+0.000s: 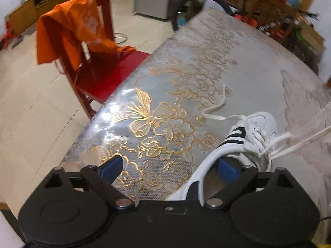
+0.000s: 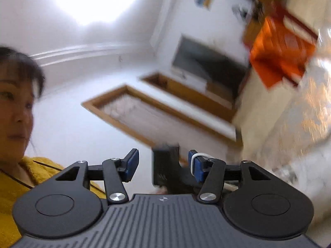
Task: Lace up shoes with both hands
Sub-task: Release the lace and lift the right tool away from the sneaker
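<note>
Two limp laces [image 1: 289, 144]: pinch near tip; left gripper [image 1: 173, 169] wide astride shoe [image 1: 244, 144], right gripper [image 2: 163, 163] agape, lace looped over one pad

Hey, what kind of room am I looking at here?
Most likely a home living or dining room: a table under a floral lace cover, a red wooden chair draped with orange cloth, and a television on a low cabinet.

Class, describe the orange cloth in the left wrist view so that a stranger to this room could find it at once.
Start at the big table with the gold floral lace cover. Beside its left edge stands a glossy red wooden chair. The orange cloth hangs over that chair's backrest; it is the only draped fabric there, with a faint pale print.
</note>
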{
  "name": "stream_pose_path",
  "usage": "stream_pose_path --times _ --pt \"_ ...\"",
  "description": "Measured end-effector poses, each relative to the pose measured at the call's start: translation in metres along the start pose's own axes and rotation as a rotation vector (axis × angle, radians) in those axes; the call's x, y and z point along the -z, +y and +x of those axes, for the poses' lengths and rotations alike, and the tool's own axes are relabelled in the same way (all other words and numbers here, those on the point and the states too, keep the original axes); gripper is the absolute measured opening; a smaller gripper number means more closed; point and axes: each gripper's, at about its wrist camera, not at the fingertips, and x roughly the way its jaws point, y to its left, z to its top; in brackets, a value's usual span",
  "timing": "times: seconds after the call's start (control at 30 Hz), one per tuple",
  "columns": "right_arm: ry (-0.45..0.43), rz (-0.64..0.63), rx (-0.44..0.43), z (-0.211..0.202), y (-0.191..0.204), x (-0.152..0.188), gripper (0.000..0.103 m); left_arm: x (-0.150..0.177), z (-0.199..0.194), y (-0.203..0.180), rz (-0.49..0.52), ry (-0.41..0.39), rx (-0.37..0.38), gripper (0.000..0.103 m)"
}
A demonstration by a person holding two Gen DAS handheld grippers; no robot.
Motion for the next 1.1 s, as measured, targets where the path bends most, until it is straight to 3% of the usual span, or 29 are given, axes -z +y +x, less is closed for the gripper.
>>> stream_pose_path --times 0.13,0.27,0.4,0.5,0.7,0.83,0.93,1.0,1.07,1.1 --pt "-0.168 -0.167 -0.049 0.005 0.051 -0.012 0.058 0.004 0.006 -0.011 0.072 0.012 -0.002 0.095" --pt "-0.346 -0.292 -0.053 -0.010 0.097 -0.037 0.061 0.008 -0.001 -0.014 0.097 -0.008 0.059 0.095" --pt "-0.407 -0.368 -0.001 -0.032 0.134 -0.025 0.062 0.010 -0.010 -0.009 0.131 -0.030 0.091 0.095" --pt "-0.409 -0.372 0.191 -0.039 0.146 0.009 0.070 0.006 -0.016 -0.003 0.139 -0.043 0.135 0.095" --pt "-0.365 -0.173 0.924 0.018 0.088 0.098 0.070 -0.024 -0.019 0.005 0.144 -0.062 0.273 0.095" --pt "-0.381 -0.085 1.178 0.067 0.043 0.142 0.068 -0.051 0.007 -0.005 0.158 0.011 0.395 0.093" --pt "-0.335 -0.010 1.265 0.085 0.022 0.153 0.068 -0.060 0.033 -0.013 0.128 0.107 0.499 0.076" --pt "-0.334 -0.011 1.302 0.084 0.023 0.154 0.068 -0.063 0.048 -0.014 0.102 0.154 0.539 0.037" --pt "-0.348 -0.027 1.341 0.087 0.025 0.156 0.068 -0.063 0.050 -0.012 0.096 0.143 0.560 0.032" --pt "-0.350 -0.030 1.366 0.089 0.026 0.154 0.068 -0.064 0.048 -0.009 0.093 0.130 0.569 0.023"
